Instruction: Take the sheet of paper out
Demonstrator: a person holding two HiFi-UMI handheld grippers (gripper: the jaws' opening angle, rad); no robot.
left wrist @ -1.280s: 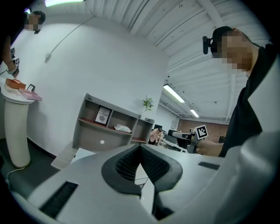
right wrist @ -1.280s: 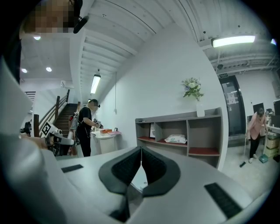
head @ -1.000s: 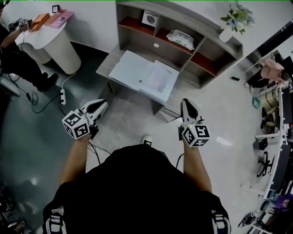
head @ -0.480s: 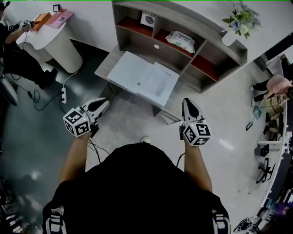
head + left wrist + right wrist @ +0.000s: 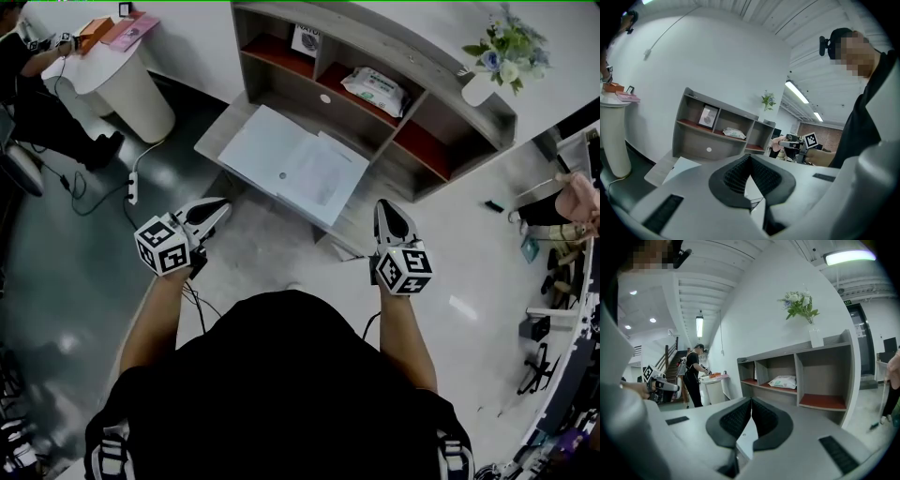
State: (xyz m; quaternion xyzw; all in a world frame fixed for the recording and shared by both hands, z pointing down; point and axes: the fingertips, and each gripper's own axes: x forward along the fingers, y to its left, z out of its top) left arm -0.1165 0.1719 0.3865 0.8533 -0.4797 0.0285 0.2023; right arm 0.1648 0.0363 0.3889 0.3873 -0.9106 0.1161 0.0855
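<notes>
I'm holding my left fingers [image 5: 211, 212] and right fingers [image 5: 388, 217] shut, empty, facing the white rectangular paper sheet [image 5: 323, 176] lying diagonally on the grey tabletop [image 5: 220, 132].

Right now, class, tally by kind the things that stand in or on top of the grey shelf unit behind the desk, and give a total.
Framed picture: 1
Pack of wipes: 1
Vase of flowers: 1
Total: 3
</notes>
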